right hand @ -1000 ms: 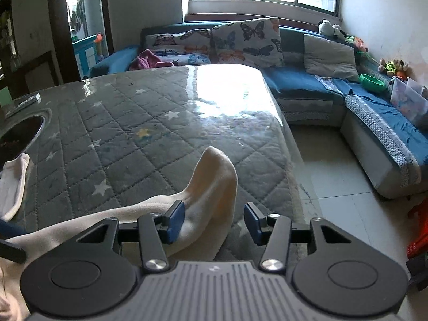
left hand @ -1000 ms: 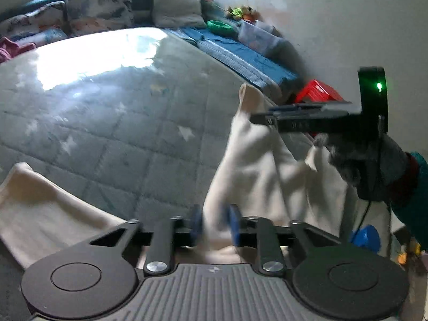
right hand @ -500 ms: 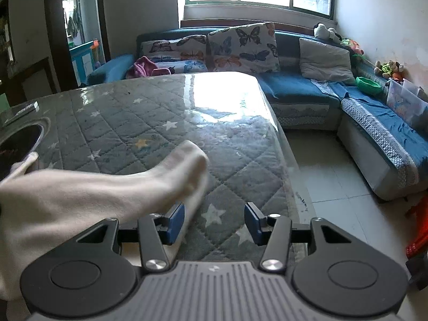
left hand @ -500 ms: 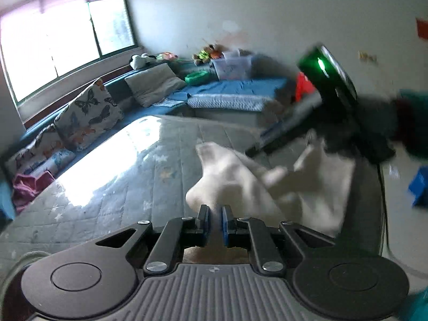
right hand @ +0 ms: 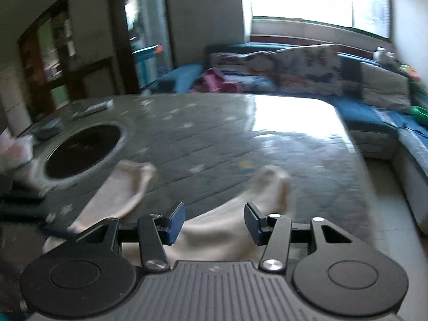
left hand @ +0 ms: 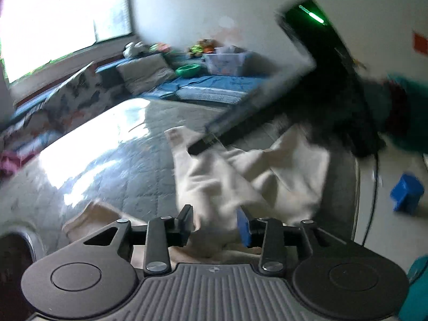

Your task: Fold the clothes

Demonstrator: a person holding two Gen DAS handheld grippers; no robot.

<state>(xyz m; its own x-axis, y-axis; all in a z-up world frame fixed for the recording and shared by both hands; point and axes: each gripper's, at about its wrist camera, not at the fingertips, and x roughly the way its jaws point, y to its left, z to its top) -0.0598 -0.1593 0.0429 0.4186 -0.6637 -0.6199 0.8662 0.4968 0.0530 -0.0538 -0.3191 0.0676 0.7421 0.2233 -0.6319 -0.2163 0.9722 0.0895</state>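
Cream garment crumples near the table's edge.

Both handheld tools are the same build — the left gripper and the right gripper each have matte black linkage arms with silver screw heads, two round black discs at the base, a ribbed grey plate bearing a small crosshair mark, and blue pads on the fingertips. Seen from the left camera, the right tool's black body carries a glowing green light and a thin black cable — the person's sleeve is teal with a dark red cuff.
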